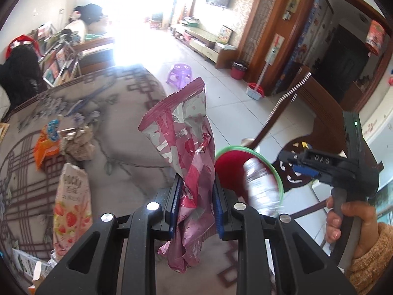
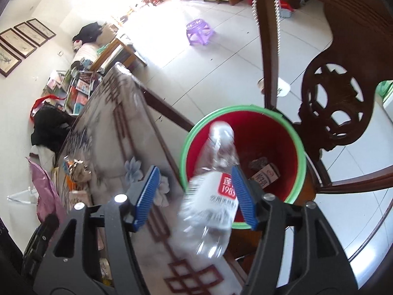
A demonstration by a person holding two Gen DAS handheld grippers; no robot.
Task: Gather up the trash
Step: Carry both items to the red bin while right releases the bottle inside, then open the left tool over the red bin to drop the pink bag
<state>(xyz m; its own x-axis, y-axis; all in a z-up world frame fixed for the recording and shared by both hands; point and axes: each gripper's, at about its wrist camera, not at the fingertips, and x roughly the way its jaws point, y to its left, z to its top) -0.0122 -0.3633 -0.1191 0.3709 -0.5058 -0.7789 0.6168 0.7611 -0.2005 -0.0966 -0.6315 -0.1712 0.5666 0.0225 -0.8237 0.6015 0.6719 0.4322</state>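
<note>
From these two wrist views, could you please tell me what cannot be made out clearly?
- Plastic water bottle: motion-blurred in both views between the open right gripper fingers; whether anything still touches it is unclear.
- Red bin contents: a small carton shows, the rest sits behind the bottle.
- Pink wrapper: its print is crumpled, clamped in the left gripper.
- Pocky bag: lower end hidden by the gripper body, left wrist view.
</note>
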